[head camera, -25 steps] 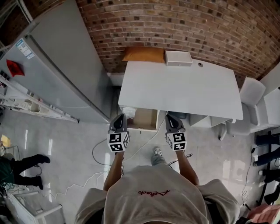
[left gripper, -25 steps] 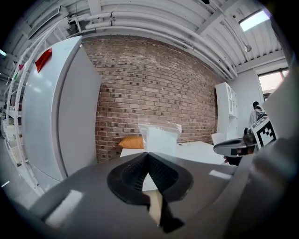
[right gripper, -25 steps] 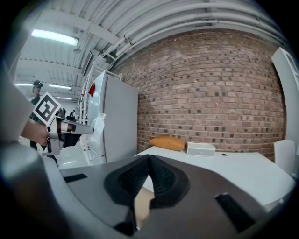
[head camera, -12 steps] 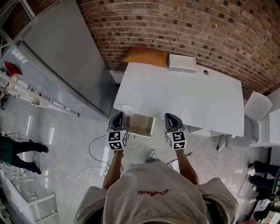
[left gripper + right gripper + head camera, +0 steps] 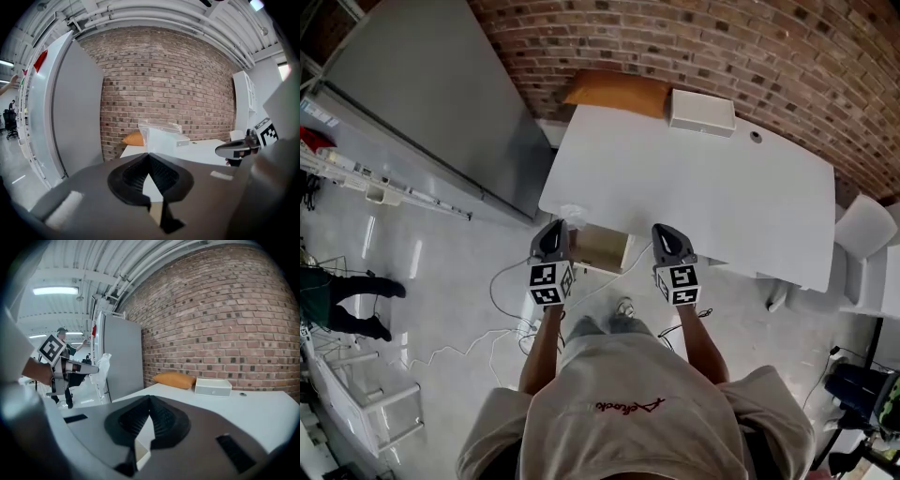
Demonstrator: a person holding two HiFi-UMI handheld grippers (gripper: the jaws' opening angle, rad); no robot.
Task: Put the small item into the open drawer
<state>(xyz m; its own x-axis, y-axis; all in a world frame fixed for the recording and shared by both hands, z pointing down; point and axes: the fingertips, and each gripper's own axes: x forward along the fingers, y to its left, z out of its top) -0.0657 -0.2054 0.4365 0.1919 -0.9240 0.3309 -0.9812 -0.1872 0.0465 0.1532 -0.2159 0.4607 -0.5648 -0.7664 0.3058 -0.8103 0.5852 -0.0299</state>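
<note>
A small clear plastic bag (image 5: 160, 132) sticks up from my left gripper (image 5: 149, 157), which is shut on its lower edge. In the head view the left gripper (image 5: 551, 236) hovers at the white table's (image 5: 694, 187) front left corner, the bag (image 5: 573, 216) at its tip. The open drawer (image 5: 602, 248), wood-coloured inside, juts out under the table edge just right of it. My right gripper (image 5: 669, 240) is level with the left one, right of the drawer; its jaws (image 5: 150, 399) are shut with nothing in them. The right gripper view shows the left gripper (image 5: 77, 369) and the bag (image 5: 104, 363).
A tall grey cabinet (image 5: 422, 103) stands left of the table. An orange cushion (image 5: 614, 89) and a white box (image 5: 701, 111) lie at the table's back by the brick wall. Cables (image 5: 514, 309) run over the floor. A white chair (image 5: 864, 225) stands at the right.
Both grippers have come forward to the table's front edge and the drawer, sinking slightly. The left gripper keeps hold of the bag throughout.
</note>
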